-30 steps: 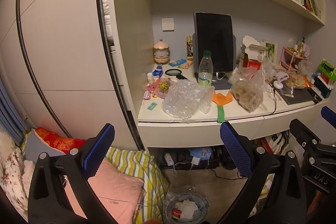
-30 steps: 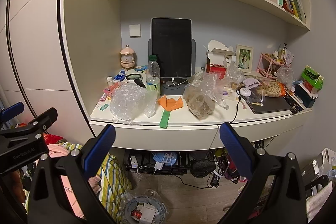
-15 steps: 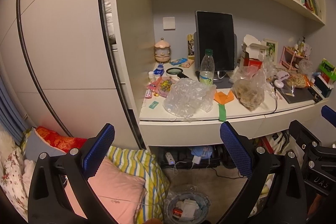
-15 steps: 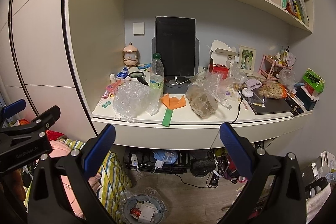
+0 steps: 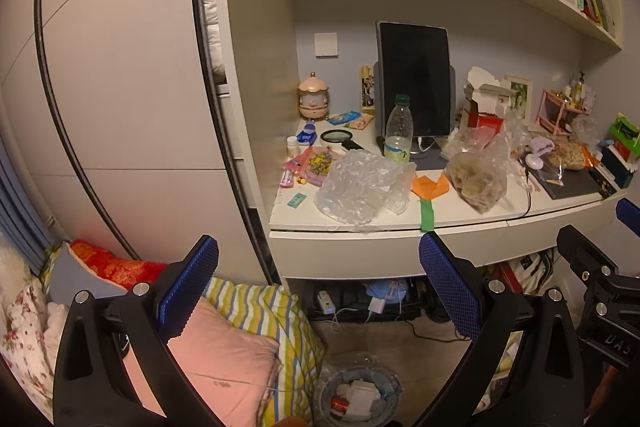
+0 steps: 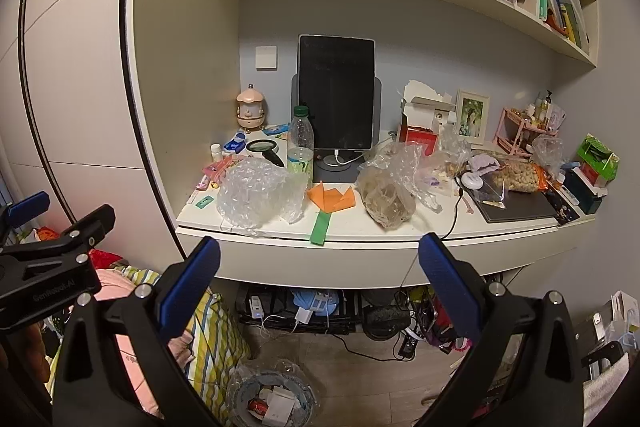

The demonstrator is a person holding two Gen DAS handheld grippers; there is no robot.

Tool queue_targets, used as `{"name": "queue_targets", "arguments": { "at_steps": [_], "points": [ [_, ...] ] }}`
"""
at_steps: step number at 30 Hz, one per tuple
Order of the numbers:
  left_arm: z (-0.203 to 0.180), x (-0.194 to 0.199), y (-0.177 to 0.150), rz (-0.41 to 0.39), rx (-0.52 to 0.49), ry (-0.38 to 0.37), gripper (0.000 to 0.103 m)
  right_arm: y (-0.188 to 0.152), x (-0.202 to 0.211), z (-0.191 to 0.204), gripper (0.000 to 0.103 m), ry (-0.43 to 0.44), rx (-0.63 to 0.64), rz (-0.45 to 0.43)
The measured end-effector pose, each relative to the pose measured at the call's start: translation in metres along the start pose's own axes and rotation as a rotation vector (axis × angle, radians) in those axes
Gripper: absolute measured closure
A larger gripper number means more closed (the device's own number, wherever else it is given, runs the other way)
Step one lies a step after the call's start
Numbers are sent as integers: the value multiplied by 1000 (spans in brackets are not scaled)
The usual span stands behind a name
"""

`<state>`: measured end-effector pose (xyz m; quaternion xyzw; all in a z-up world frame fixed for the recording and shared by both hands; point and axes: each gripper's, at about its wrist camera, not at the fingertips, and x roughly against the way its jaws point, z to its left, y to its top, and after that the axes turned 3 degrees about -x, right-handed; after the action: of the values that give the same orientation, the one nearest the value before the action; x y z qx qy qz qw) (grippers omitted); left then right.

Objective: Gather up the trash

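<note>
Both the left gripper (image 5: 318, 283) and right gripper (image 6: 319, 281) hang spread and empty, apparently ready to grab. Crumpled bubble wrap (image 6: 256, 193) (likeliest trash) lies at twelve o'clock on the desk (image 6: 360, 227); the wastebasket (image 6: 272, 401) waits at six.

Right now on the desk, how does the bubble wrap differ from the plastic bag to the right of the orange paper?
The bubble wrap is bubbled and shows nothing inside; the plastic bag is smooth film around a brownish lump. The bubble wrap sits left of the orange paper, just in front of the bottle; the bag sits right of it, near the red box. Both are clear, crumpled and close to the desk's front edge.
</note>
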<state>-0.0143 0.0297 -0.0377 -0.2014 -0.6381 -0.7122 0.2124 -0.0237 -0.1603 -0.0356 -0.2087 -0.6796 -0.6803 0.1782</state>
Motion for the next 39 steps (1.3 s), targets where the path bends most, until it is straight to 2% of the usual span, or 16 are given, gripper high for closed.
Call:
{"name": "queue_targets", "arguments": {
  "at_steps": [16,39],
  "points": [
    [-6,-1,6,-8,-15,-9,5,3,-2,-9,6,-21,-24,-2],
    [-4,-2,11,-23,-13,-22,5,10,1,-3,6,-31,-15,-22]
  ]
}}
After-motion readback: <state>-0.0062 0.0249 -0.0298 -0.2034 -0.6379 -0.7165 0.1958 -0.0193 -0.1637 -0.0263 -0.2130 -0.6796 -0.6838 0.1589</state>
